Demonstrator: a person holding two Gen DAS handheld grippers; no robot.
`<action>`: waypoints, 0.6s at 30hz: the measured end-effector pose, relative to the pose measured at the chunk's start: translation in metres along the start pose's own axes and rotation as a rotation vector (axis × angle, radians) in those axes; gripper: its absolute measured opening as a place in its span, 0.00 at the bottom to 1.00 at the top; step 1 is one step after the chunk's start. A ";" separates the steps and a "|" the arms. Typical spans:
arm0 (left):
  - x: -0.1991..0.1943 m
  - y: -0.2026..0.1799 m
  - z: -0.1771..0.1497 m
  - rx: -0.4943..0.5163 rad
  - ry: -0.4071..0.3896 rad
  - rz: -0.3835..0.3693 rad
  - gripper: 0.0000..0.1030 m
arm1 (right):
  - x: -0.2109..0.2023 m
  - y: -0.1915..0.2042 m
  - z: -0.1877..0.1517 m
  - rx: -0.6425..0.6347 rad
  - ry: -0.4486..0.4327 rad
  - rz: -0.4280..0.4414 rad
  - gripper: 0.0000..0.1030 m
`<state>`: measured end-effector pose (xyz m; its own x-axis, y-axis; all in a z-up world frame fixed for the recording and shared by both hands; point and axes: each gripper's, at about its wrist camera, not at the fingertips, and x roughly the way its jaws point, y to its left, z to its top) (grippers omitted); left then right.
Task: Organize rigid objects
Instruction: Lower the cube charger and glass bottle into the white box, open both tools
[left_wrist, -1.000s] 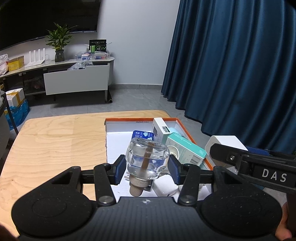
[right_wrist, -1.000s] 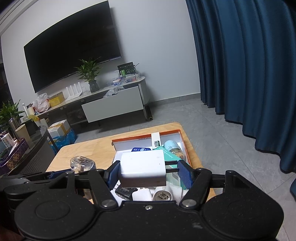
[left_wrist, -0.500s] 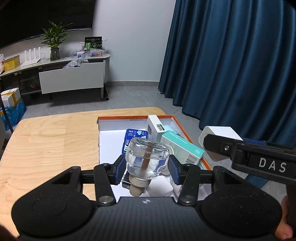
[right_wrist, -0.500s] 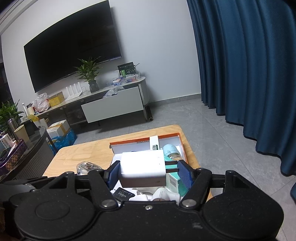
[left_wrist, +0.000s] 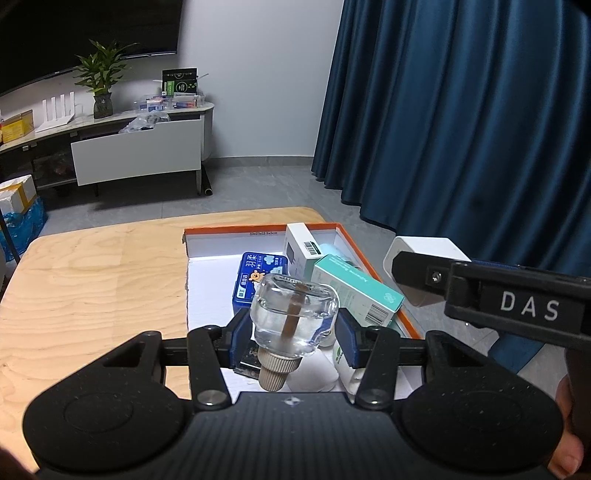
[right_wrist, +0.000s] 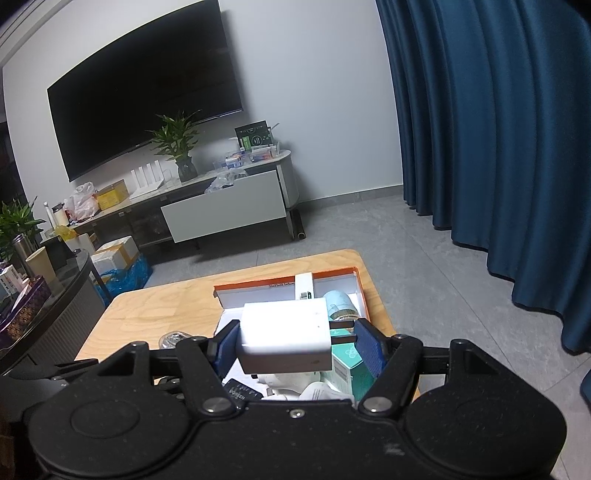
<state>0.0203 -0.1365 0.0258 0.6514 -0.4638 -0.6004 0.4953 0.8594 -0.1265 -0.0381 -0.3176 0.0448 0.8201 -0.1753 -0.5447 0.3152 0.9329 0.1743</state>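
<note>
My left gripper is shut on a clear glass bottle with a beige screw neck, held above the near end of an orange-rimmed white box. My right gripper is shut on a white plug charger, held above the same box; the charger also shows at the right in the left wrist view. In the box lie a blue tin, a white carton, a teal carton and small white and black items.
The box rests on the right part of a light wooden table. A blue curtain hangs to the right. A TV cabinet with a plant stands by the far wall. A dark round side table is at the left.
Both grippers have drawn back and risen a little from the box, each still holding its object. The box looks smaller and farther in both views.
</note>
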 end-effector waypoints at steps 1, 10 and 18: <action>0.001 -0.001 0.000 0.000 0.002 -0.001 0.48 | 0.000 0.001 -0.001 -0.001 0.001 -0.001 0.77; 0.007 -0.001 0.000 0.001 0.016 -0.010 0.48 | 0.006 0.002 -0.002 -0.005 0.015 -0.004 0.77; 0.014 -0.001 -0.002 0.003 0.033 -0.023 0.48 | 0.020 0.000 -0.001 -0.007 0.040 -0.005 0.77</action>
<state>0.0281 -0.1436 0.0162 0.6207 -0.4761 -0.6229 0.5115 0.8481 -0.1386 -0.0217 -0.3210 0.0333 0.7987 -0.1678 -0.5779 0.3161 0.9342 0.1656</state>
